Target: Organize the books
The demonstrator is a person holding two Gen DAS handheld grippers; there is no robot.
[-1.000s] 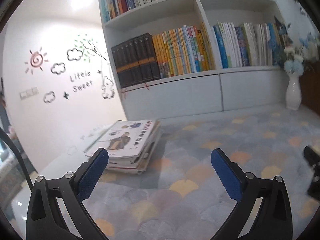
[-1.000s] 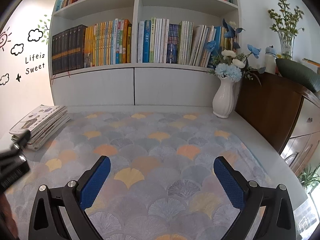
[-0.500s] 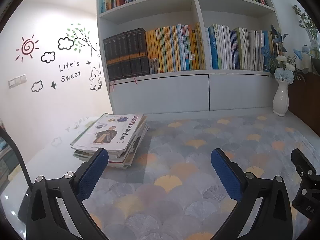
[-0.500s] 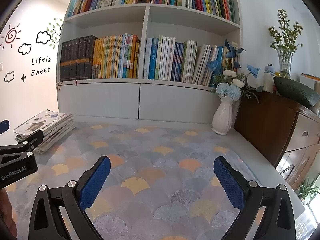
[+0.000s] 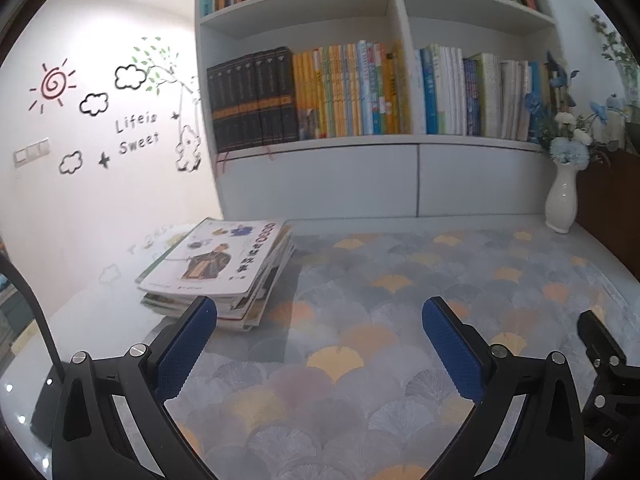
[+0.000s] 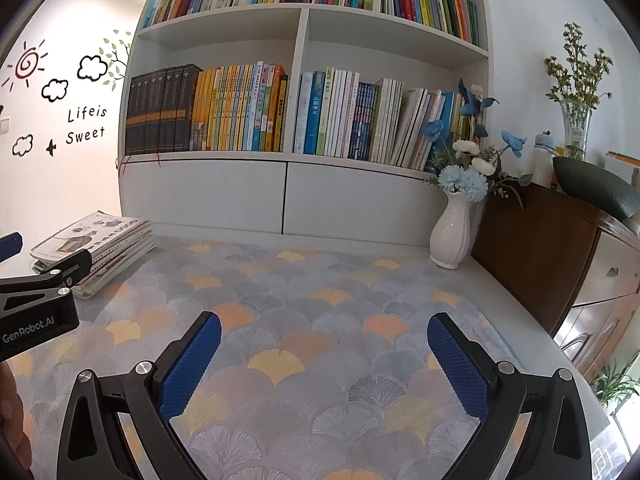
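Left gripper (image 5: 320,316): fingers (image 5: 186,344) spread wide, nothing held, hovering above the counter (image 5: 360,360) and its fan-patterned mat. A stack of books (image 5: 218,266) lies flat just ahead of the left finger, its near edge beside the fingertip; contact cannot be confirmed. Right gripper (image 6: 324,334): fingers (image 6: 458,364) likewise wide apart and empty, over bare mat, with the stack well off to their left. The bookshelf (image 6: 304,36) stands beyond both, rows upright. A white vase (image 6: 452,232) sits ahead-right of the right fingers.
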